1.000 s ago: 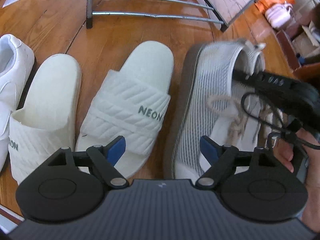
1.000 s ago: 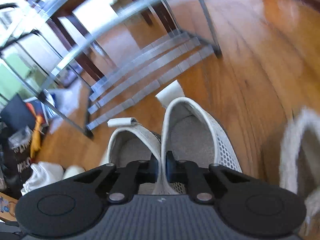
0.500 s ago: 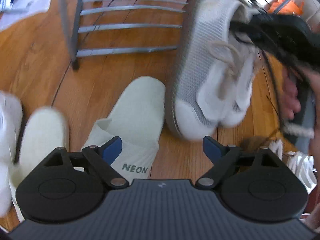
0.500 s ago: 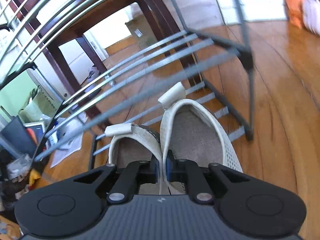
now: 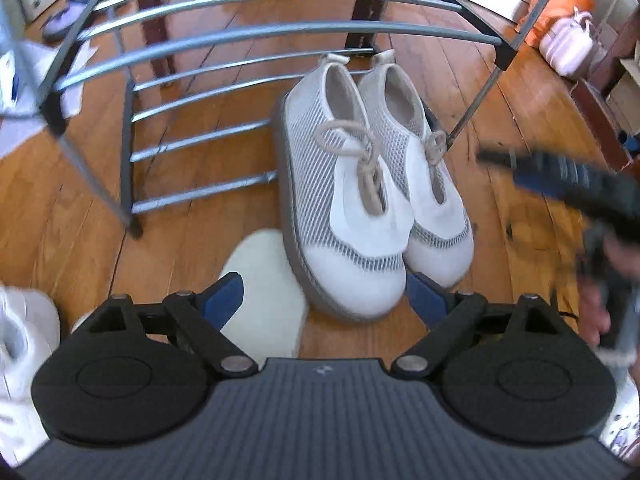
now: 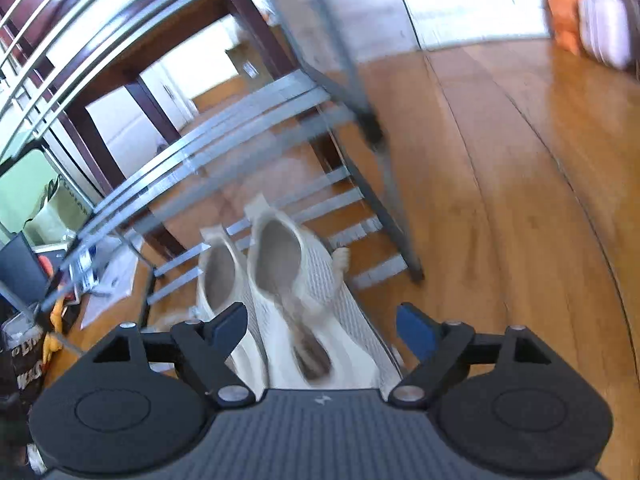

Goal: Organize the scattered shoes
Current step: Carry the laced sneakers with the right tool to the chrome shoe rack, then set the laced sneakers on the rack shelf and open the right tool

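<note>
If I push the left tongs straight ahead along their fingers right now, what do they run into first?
Most likely the toes of the mesh sneakers, which sit side by side on the rack's bottom rails. The left tongs stand open with nothing between them. A cream slipper lies just left of that line; depth is uncertain.

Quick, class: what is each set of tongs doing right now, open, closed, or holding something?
Left tongs: open, holding nothing.
Right tongs: just opened, pads clear of the mesh shoes, which sit between them.
</note>
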